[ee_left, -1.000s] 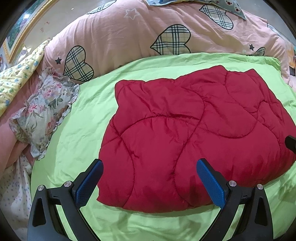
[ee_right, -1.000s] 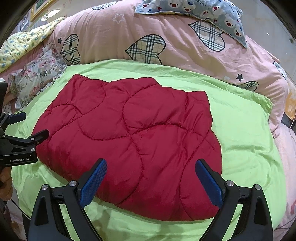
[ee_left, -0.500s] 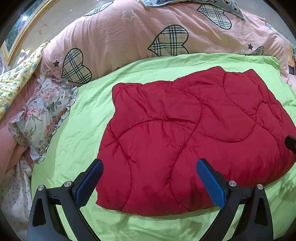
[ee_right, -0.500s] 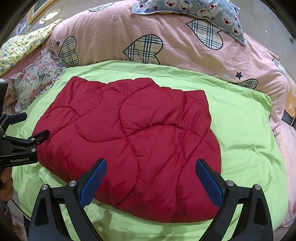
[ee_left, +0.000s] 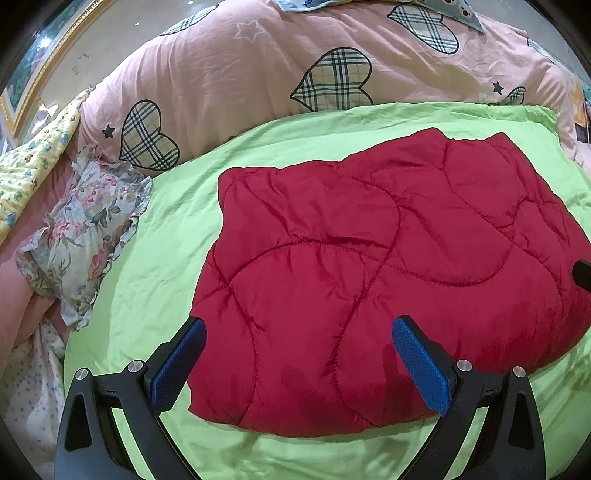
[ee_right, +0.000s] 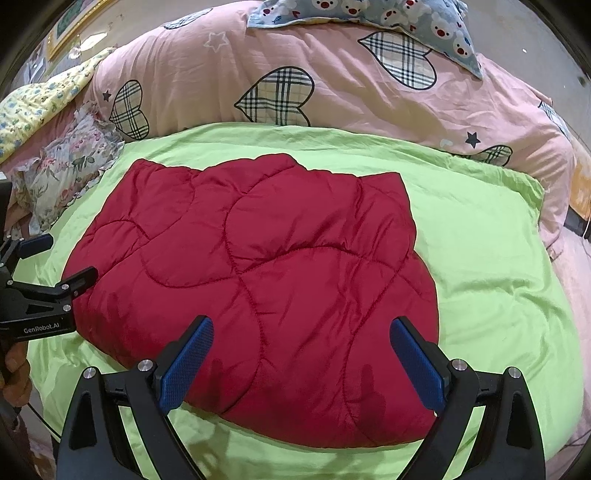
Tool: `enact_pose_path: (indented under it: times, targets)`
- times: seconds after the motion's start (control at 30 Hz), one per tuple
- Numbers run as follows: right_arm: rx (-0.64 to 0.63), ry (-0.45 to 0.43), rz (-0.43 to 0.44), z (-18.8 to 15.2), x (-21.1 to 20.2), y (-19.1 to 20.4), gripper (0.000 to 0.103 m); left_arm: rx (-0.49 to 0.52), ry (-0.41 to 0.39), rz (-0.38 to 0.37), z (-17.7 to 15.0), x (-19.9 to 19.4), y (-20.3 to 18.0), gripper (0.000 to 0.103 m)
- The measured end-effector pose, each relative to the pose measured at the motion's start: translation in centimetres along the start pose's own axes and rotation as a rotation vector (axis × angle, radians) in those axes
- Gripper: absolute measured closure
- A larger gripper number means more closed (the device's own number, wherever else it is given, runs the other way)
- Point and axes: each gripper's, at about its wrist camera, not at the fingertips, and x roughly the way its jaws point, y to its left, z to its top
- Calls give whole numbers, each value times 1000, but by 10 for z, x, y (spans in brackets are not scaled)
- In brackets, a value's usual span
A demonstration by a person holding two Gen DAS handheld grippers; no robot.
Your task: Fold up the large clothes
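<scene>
Jacket beyond both grippers' spread jaws.

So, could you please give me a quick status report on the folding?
Left gripper open, empty. Right gripper open, empty. Red quilted jacket lies folded on green sheet. Nothing in the way.

Both views bright and evenly lit, colours saturated, focus sharp across the centre. Strong fisheye bend; black vignette in all corners. Light from above: soft finger-shaped shadows fall on the near edge of the red quilted garment and on the green sheet below it. Glare patch on the framed picture top left, right view. Edge detail slightly smeared.
</scene>
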Motion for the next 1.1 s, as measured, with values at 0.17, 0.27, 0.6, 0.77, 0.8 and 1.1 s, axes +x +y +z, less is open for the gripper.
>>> enact_pose_path:
  times: [0.17,0.27,0.6,0.77,0.8,1.1]
  targets:
    - [10,0,6,0,1,-2,6,-2,0,3,2,0,0,1]
    - [14,1,8,1,2,-2,6,-6,7,2,2,3,1,1]
    - [14,6,18,2,5,1,6,-21,15,3,4,7,7,1]
    - [9,7,21,3,5,4,6,-33,12,5,3,7,10,1]
    - [8,7,21,3,5,4,6,-35,12,3,3,7,11,1]
    - [7,9,20,3,4,9,6,-55,11,-13,1,6,16,1]
